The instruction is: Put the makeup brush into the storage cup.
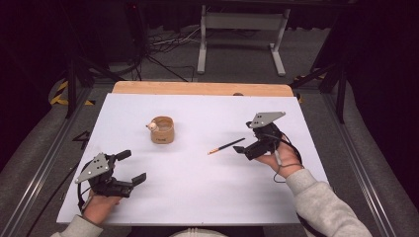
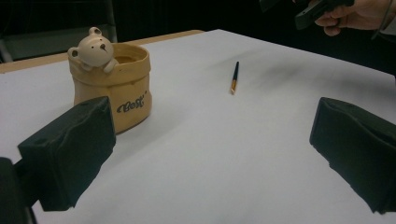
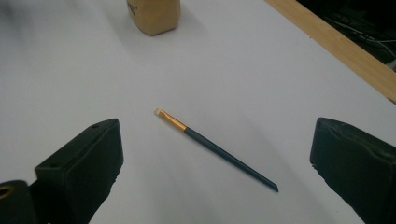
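Grey sleeves, black grippers

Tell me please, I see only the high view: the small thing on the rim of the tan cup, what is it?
Observer: A little bear figure hanging over the rim of the tan sack-shaped pot.
Operator: Is something written on the pot?
Observer: Yes, dark cursive lettering on its front.
Operator: What is at the pale end of the thin stick near the right gripper?
Observer: It is a brush: gold ferrule and a small pale tip. It lies flat between the open jaws of the right gripper, untouched.
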### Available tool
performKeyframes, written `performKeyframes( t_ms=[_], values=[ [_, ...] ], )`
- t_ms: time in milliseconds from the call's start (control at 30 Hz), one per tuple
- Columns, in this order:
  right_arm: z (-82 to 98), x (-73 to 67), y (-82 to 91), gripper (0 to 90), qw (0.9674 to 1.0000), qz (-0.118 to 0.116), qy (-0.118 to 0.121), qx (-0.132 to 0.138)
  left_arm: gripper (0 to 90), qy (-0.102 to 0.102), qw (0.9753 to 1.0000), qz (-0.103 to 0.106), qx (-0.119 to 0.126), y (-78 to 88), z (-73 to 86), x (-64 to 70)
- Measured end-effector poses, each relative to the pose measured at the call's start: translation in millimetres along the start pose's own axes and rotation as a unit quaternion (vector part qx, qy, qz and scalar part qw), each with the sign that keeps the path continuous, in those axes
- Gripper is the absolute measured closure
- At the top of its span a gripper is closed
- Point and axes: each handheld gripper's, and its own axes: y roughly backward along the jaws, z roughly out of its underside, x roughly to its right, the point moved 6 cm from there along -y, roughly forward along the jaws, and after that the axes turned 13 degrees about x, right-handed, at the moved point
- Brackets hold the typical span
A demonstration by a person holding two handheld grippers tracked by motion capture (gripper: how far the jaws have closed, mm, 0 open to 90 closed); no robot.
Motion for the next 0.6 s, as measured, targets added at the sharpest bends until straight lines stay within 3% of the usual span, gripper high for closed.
performKeyframes(
  t_ms=[33,67,100,133,233,333,500,600],
  values=[
    [0.0,0.0,0.0,2.8,1.0,0.0,0.0,0.0,1.2,0.0,1.0,0.0,0.0,0.0,0.0,0.0],
    [-1.7,2.2,-4.8,2.8,0.9997,-0.005,0.008,-0.023,1.3,-0.002,1.0,0.0,0.0,0.3,-0.3,-0.3],
    [-1.7,2.2,-4.8,2.8,0.9997,-0.005,0.008,-0.023,1.3,0.002,1.0,0.001,-0.001,0.4,-0.4,-0.2],
    [-3.2,4.0,-8.0,3.0,0.999,-0.01,0.014,-0.041,1.5,0.005,1.0,0.002,-0.001,0.4,-0.4,-0.3],
    [-4.6,5.8,-10.5,3.1,0.9981,-0.012,0.02,-0.057,1.7,0.015,0.9999,0.002,-0.001,0.1,0.1,-0.1],
    [-7.6,9.4,-13.9,4.1,0.9952,-0.016,0.032,-0.091,1.5,0.018,0.9998,0.0,-0.002,0.1,0.5,-0.8],
    [-13.2,16.2,-17.6,5.5,0.9921,-0.014,0.039,-0.118,1.4,0.013,0.9999,0.001,-0.004,0.0,0.6,-0.5],
    [-16.1,18.8,-20.9,5.7,0.9884,-0.023,0.048,-0.142,1.4,0.014,0.9999,0.002,-0.01,0.3,1.2,-0.9]
  ],
)
